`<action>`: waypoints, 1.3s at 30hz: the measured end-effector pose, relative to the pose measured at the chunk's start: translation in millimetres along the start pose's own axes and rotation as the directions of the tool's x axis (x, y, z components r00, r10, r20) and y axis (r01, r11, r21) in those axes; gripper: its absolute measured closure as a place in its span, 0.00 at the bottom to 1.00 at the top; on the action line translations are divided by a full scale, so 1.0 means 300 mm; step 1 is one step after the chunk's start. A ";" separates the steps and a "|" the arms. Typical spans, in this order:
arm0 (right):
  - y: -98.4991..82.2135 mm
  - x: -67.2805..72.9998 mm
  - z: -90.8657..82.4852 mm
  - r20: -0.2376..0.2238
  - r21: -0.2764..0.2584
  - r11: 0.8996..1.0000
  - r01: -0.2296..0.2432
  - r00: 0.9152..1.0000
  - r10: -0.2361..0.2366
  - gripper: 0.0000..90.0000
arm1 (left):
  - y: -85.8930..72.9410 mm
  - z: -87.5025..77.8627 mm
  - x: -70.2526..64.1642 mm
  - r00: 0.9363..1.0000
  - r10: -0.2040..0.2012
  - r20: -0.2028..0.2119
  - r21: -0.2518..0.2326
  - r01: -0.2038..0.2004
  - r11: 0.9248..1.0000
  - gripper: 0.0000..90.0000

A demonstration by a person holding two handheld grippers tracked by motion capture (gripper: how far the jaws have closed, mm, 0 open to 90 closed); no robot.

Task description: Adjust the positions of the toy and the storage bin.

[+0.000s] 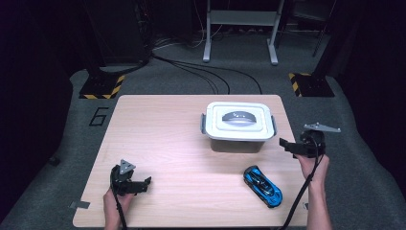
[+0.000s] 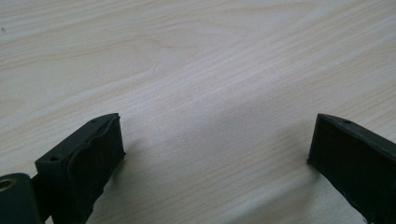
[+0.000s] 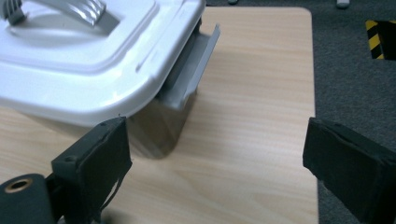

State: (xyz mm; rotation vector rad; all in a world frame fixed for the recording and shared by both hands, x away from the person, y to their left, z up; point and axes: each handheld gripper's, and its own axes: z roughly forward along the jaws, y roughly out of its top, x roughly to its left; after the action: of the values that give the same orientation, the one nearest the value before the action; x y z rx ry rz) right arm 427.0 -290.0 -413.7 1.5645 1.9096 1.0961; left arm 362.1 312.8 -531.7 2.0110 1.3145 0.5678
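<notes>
On the far right of the worktop (image 1: 158, 139) sits the lidded storage box (image 1: 238, 125), and the right gripper (image 1: 288, 145) hovers just off its right end, aimed left at it. The box's long axis runs left to right across the worktop; its white lid (image 3: 88, 51) is on, a grey handle (image 1: 238, 116) lies flat on top, and a grey latch (image 3: 194, 65) stands at the near end in the right gripper view. What's inside cannot be seen. Right fingers (image 3: 95, 163) are spread wide, gripping nothing, with the box's corner just beyond them. Near the right front edge lies a blue toy car (image 1: 262, 185), its length running diagonally, well apart from the box. Over at front left, the left gripper (image 1: 145, 182) rests low over bare wood, fingers (image 2: 88, 158) spread wide and empty.
</notes>
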 end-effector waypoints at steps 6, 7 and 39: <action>0.064 0.009 0.030 0.010 0.029 0.999 0.026 1.000 -0.026 0.08 | 0.000 0.000 0.000 1.000 0.000 0.000 0.000 0.000 1.000 0.03; 0.074 0.012 0.042 0.011 0.036 0.999 0.029 1.000 -0.029 0.08 | -0.001 0.001 -0.001 1.000 -0.002 -0.003 -0.005 0.002 1.000 0.03; 0.150 0.009 0.216 -0.030 0.120 0.992 -0.045 0.998 0.049 0.90 | -0.001 0.001 -0.001 1.000 -0.001 -0.001 -0.006 0.001 1.000 0.04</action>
State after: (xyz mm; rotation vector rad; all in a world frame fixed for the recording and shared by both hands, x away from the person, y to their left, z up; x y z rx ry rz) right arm 502.0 -265.9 -415.9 1.6728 2.0024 1.0499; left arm 362.0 312.4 -532.1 2.0050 1.3128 0.5715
